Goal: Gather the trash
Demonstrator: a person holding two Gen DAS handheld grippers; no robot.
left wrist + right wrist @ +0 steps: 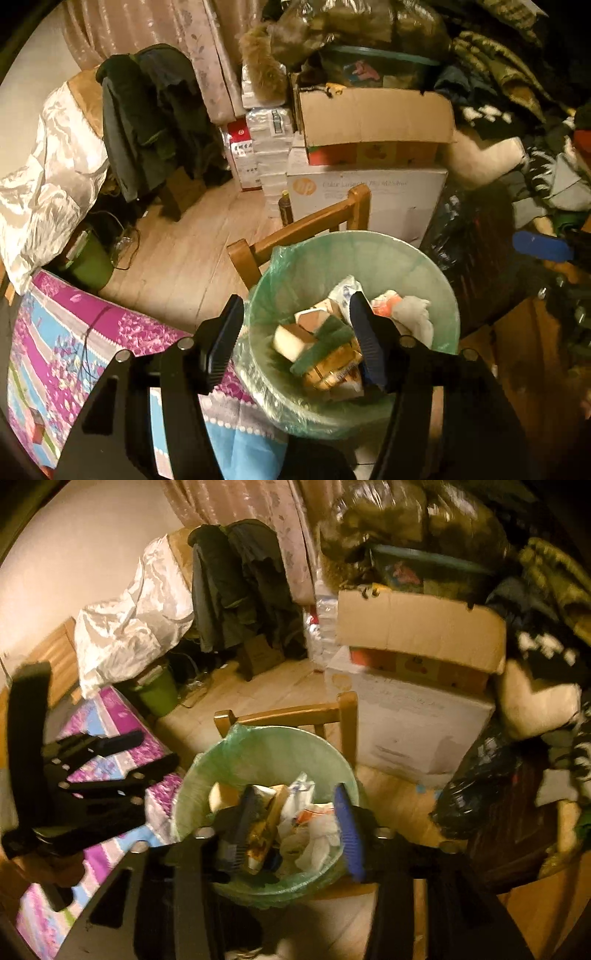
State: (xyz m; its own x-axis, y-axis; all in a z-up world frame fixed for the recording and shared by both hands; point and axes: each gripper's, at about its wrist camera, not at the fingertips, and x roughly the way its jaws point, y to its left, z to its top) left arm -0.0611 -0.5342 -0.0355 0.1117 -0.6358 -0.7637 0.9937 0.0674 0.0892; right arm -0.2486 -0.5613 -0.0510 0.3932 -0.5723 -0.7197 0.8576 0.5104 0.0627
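Note:
A waste bin with a green liner (369,240) (266,734) stands on a wooden chair. It holds a yellow-and-green sponge (295,341), a golden wrapper (332,371), crumpled white paper (413,317) (314,834) and a carton (266,812). My left gripper (295,332) hangs open above the bin's near rim with nothing pinched between its pads. My right gripper (295,827) is open over the bin too, and the trash lies loose below its blue fingers. The right wrist view also shows the left gripper (155,749) to the left, over the tablecloth.
A wooden chair back (306,225) (280,712) rises behind the bin. Stacked cardboard boxes (373,114) and a white printer box (369,199) stand beyond it. A pink-and-blue tablecloth (74,350) lies left, a black plastic bag (476,786) right, a green bucket (157,696) on the floor.

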